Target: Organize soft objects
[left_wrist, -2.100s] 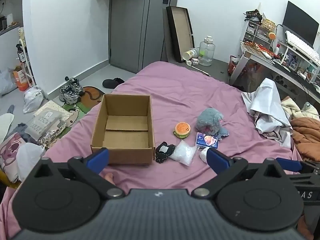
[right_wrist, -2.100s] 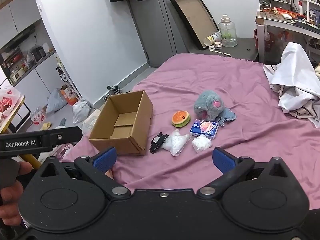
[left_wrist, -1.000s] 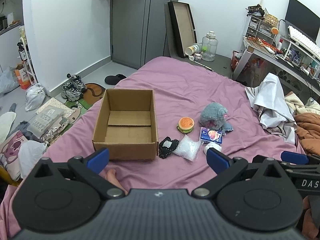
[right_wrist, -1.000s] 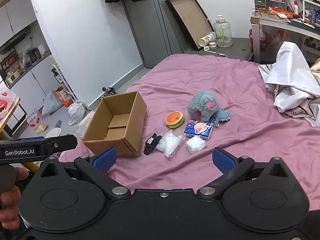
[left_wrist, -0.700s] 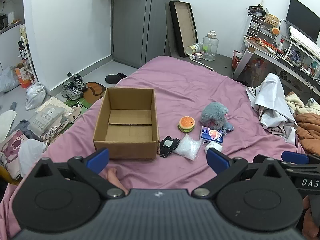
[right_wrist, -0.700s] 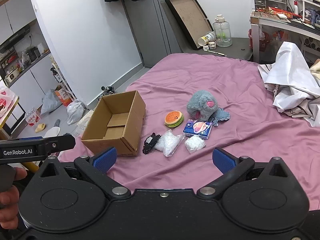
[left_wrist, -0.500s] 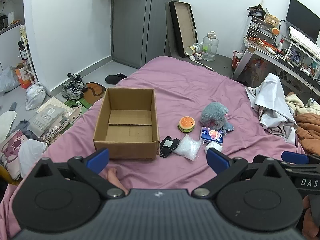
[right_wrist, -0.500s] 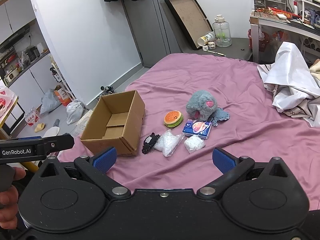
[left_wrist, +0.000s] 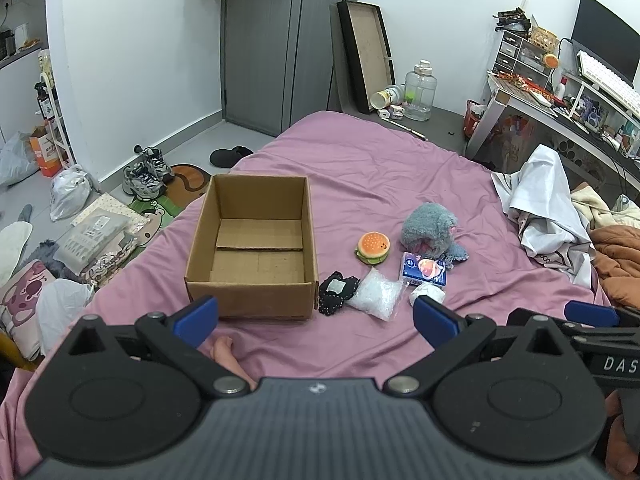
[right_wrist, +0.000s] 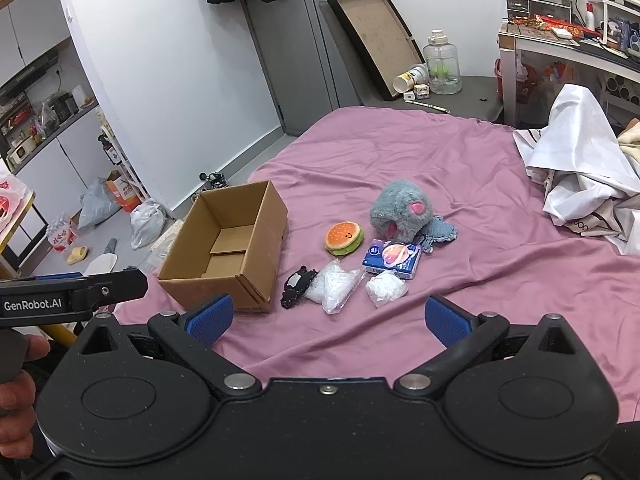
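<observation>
Purple-sheeted bed [left_wrist: 360, 168]: cardboard box [left_wrist: 256, 248] empty; burger plush [right_wrist: 345, 237], grey plush [right_wrist: 402, 210], packets lie beside it. Left gripper [left_wrist: 316, 316], right gripper [right_wrist: 328, 314] spread, unloaded. Nothing packed.

an open cardboard box [left_wrist: 256, 252] sits empty on the purple sheet, flaps folded flat inside. to its right lies a cluster: a grey plush [left_wrist: 430, 230] slumped on its side, a burger toy [left_wrist: 373, 247] just left of it, a blue tissue pack [left_wrist: 424, 269] touching the plush, then a black pouch [left_wrist: 337, 293] by the box corner, a clear bag [left_wrist: 376, 298] and a small white bag [left_wrist: 427, 293].
</observation>
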The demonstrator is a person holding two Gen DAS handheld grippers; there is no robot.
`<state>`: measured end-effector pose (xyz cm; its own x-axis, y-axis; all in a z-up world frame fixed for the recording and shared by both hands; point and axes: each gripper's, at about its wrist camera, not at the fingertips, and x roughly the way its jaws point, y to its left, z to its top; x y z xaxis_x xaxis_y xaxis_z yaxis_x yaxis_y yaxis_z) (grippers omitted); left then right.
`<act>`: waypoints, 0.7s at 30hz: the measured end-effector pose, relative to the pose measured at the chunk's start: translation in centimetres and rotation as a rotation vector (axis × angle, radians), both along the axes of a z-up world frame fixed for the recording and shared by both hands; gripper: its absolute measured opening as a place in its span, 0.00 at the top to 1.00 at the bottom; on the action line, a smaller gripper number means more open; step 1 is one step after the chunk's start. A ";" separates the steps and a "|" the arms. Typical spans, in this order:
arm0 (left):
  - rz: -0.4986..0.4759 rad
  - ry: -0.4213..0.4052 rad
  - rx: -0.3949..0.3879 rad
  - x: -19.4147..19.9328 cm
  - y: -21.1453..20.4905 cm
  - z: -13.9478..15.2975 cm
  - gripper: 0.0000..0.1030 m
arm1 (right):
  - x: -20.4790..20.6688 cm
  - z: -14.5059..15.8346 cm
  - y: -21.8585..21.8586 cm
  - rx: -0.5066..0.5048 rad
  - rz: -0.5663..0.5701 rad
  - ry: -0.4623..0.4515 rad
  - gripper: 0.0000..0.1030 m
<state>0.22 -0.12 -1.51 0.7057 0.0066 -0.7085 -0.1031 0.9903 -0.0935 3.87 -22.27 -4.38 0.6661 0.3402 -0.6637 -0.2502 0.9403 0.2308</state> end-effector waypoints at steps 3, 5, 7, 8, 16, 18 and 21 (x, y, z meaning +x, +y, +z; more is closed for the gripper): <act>-0.005 0.002 -0.001 0.1 0.0 -0.2 0.00 | 0.1 -0.1 0.0 -0.001 -0.002 0.002 0.00; -0.007 0.005 0.001 0.4 -0.1 -0.3 0.00 | 0.2 -0.1 -0.1 -0.001 -0.005 0.006 0.00; -0.009 0.009 -0.001 0.8 -0.1 -0.3 0.00 | 0.2 -0.1 -0.2 0.001 -0.002 0.001 0.00; -0.011 0.010 -0.002 0.9 -0.1 -0.4 0.00 | 0.3 -0.2 -0.2 0.002 0.000 -0.001 0.00; -0.038 0.007 -0.015 1.9 -0.6 -1.2 0.01 | 1.0 -1.1 -0.8 0.019 -0.010 0.003 0.00; -0.042 0.006 -0.023 2.2 -0.8 -1.5 0.01 | 1.2 -1.3 -1.0 0.027 -0.018 0.004 0.00; -0.045 0.006 -0.032 2.8 -1.0 -1.9 0.01 | 1.5 -1.7 -1.3 0.039 -0.031 0.003 0.00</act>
<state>2.98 -1.14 -3.46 0.7005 -0.0483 -0.7120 -0.0587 0.9904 -0.1250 5.33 -23.56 -6.07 0.6747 0.3453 -0.6523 -0.2208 0.9378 0.2680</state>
